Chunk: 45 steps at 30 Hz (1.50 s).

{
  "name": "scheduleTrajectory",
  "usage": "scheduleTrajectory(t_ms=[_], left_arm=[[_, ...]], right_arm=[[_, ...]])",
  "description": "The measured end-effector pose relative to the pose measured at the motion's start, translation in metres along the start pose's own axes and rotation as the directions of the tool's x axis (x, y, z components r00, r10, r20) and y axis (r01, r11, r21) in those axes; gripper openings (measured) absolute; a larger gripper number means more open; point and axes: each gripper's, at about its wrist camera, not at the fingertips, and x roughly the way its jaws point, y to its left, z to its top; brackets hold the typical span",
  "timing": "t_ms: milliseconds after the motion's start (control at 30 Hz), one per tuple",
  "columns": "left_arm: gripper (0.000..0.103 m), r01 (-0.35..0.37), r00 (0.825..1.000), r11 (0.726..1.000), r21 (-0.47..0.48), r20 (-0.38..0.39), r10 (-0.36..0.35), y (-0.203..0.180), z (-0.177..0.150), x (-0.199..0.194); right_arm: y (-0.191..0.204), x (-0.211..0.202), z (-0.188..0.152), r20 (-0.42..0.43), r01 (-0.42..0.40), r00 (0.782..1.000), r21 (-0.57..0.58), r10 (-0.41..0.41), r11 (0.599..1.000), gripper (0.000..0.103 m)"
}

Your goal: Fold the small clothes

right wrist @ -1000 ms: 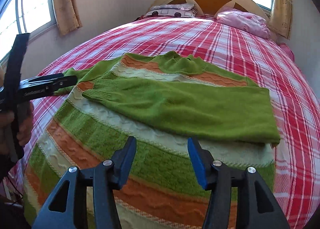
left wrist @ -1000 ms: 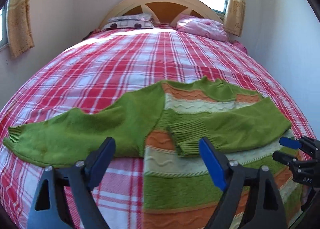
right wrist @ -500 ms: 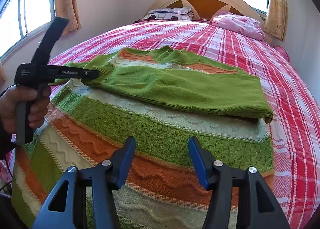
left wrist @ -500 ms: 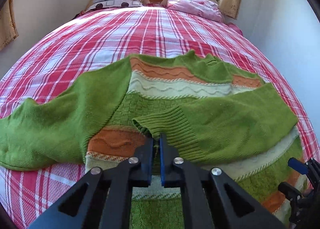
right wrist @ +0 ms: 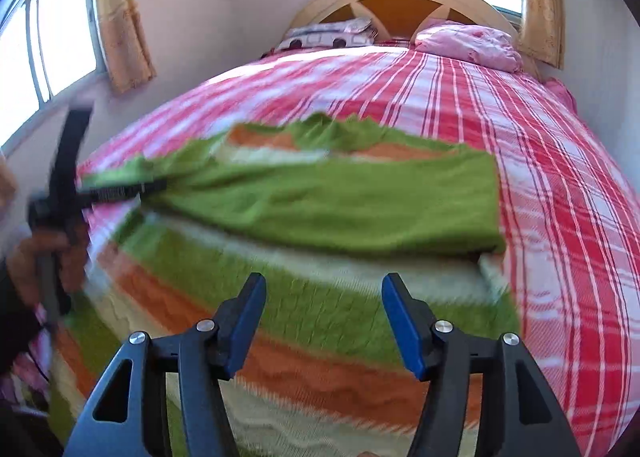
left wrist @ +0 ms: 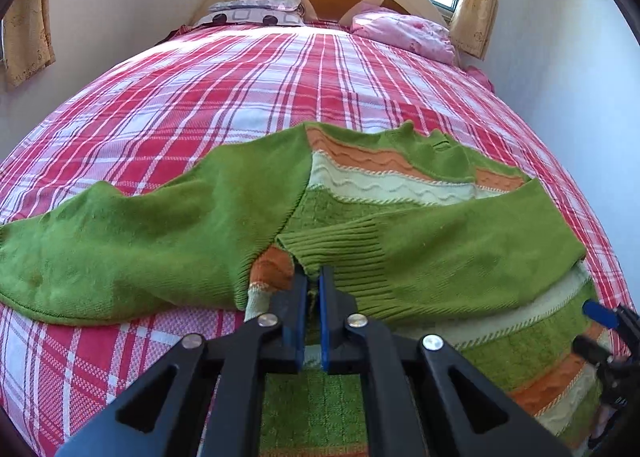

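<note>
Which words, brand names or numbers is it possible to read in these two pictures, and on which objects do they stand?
None can be read.
Left gripper, seen from the right wrist: pale marks along its arm, too blurred to read.
Sweater, bed cover, pillows: only patterns, no text.

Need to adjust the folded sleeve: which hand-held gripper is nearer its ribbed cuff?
Left. The left hand-held gripper is shut on the ribbed cuff; the right hand-held gripper hovers open over the sweater's striped body.

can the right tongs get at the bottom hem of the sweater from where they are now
Probably yes. The right tongs hang open just above the sweater and nothing lies between them; the hem itself is hidden below the frame.
</note>
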Motion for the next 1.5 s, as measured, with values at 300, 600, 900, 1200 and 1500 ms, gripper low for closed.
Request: scheduleTrajectory(t_ms=[300, 600, 900, 1200, 1500], left_arm=[[0.007, -0.042, 0.999, 0.998, 0.041, 0.007, 0.042, -0.005, -0.010, 0.009], [0.007, -0.073, 0.997, 0.995, 0.072, 0.008, 0.073, -0.011, -0.014, 0.012], [0.015, -0.038, 0.999, 0.999, 0.022, 0.029, 0.037, -0.001, -0.018, 0.001], [0.062, -0.097, 0.987, 0.995, -0.004, 0.131, 0.096, 0.037, -0.035, -0.053], [0.065, -0.315, 0.936, 0.936, -0.156, 0.109, 0.333, 0.149, -0.040, -0.085]], right_arm=[[-0.070, 0.066, 0.045, -0.149, 0.119, 0.984, 0.147, -0.097, 0.982, 0.061], [-0.043, 0.055, 0.039, -0.178, 0.200, 0.967, 0.073, -0.184, 0.977, 0.061], [-0.013, 0.080, 0.032, -0.243, 0.281, 0.930, -0.010, -0.275, 0.960, 0.062], [0.067, 0.080, 0.054, -0.160, 0.125, 0.977, -0.102, -0.141, 0.987, 0.062], [0.152, 0.138, 0.036, -0.155, 0.041, 0.985, -0.239, -0.079, 0.970, 0.066]])
